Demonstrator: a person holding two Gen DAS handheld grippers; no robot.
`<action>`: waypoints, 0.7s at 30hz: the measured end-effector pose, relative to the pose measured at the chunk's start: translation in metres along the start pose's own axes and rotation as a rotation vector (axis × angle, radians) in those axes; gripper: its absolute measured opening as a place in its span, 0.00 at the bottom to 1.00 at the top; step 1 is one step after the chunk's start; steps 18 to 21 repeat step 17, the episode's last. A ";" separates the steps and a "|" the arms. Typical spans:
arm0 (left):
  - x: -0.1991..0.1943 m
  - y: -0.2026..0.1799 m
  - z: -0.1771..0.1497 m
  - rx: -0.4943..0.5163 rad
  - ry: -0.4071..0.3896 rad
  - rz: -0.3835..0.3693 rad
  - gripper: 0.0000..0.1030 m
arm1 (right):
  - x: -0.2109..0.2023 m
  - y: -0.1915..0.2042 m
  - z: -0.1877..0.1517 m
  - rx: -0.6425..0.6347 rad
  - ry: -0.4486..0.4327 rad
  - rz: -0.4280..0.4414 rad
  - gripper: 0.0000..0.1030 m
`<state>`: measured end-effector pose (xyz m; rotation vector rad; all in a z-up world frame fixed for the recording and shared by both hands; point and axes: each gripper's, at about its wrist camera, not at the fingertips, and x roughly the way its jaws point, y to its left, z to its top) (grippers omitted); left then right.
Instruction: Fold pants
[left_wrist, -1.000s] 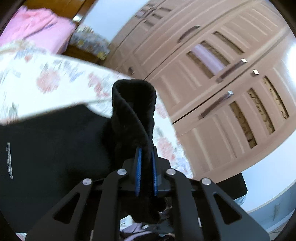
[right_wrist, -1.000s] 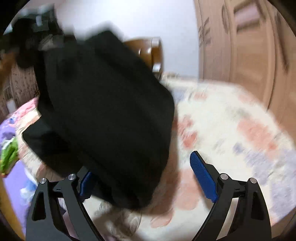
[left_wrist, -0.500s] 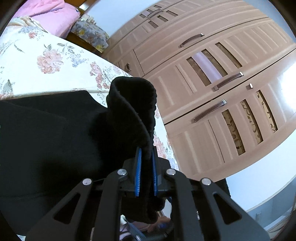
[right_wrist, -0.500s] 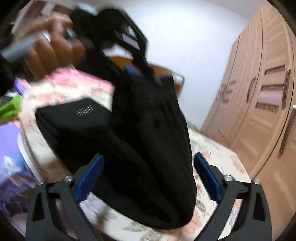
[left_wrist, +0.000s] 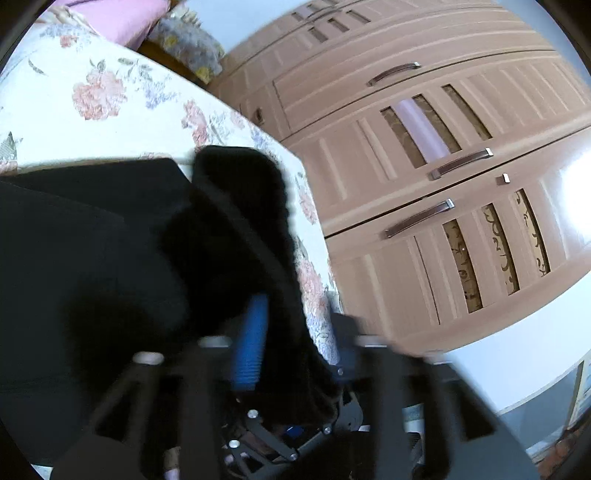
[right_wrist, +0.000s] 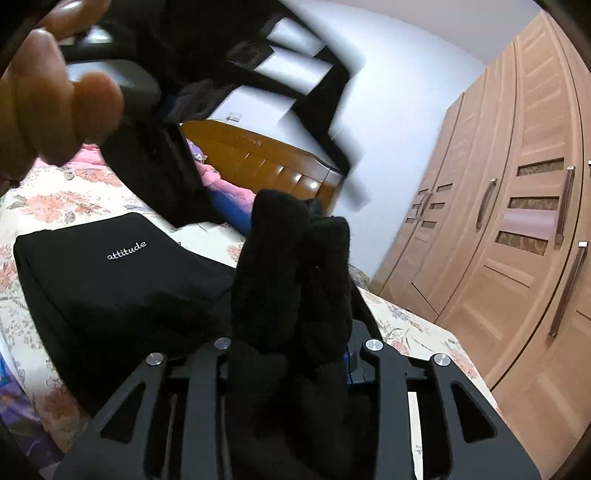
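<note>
The black fabric pants (right_wrist: 122, 280) lie on the cream bedspread with pink flowers (right_wrist: 55, 206), filling the left and centre of the right wrist view, with the white word "attitude" stitched on the flat folded part at centre left. A thick bunched roll of the same cloth rises up the middle of that frame, just right of the flat part. The right gripper (right_wrist: 291, 343) is clenched on this roll: the cloth fills the space between its black arms at lower centre, and only a sliver of blue pad shows at the right side of the bunch.

In the left wrist view the pants (left_wrist: 85, 266) cover the left half of the frame, and a dark hump of cloth stands up at the centre. The left gripper (left_wrist: 295, 343) is blurred; its jaws stand apart, one blue ribbed pad (left_wrist: 251, 343) showing clearly left of the cloth and the other only dimly at the right. The cloth drapes between them, and whether it is pinched I cannot tell.

In the upper left of the right wrist view, a bare hand (right_wrist: 55, 99) grips the other, blurred gripper. Behind the bed stand an orange-brown wooden headboard (right_wrist: 258, 158) and a white wall. Tan panelled wardrobe doors with metal handles (left_wrist: 443, 177) fill the right of both views.
</note>
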<state>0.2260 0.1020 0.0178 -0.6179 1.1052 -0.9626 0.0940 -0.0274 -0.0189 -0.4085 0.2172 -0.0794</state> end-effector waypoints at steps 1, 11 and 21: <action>0.002 -0.001 0.001 0.004 0.012 0.009 0.88 | -0.001 0.002 0.001 -0.006 -0.002 0.007 0.31; 0.083 -0.008 0.010 0.046 0.256 0.291 0.56 | -0.004 0.004 -0.003 -0.041 0.005 0.024 0.33; 0.083 -0.042 0.005 0.184 0.209 0.339 0.23 | -0.057 -0.049 -0.046 0.081 -0.043 -0.034 0.96</action>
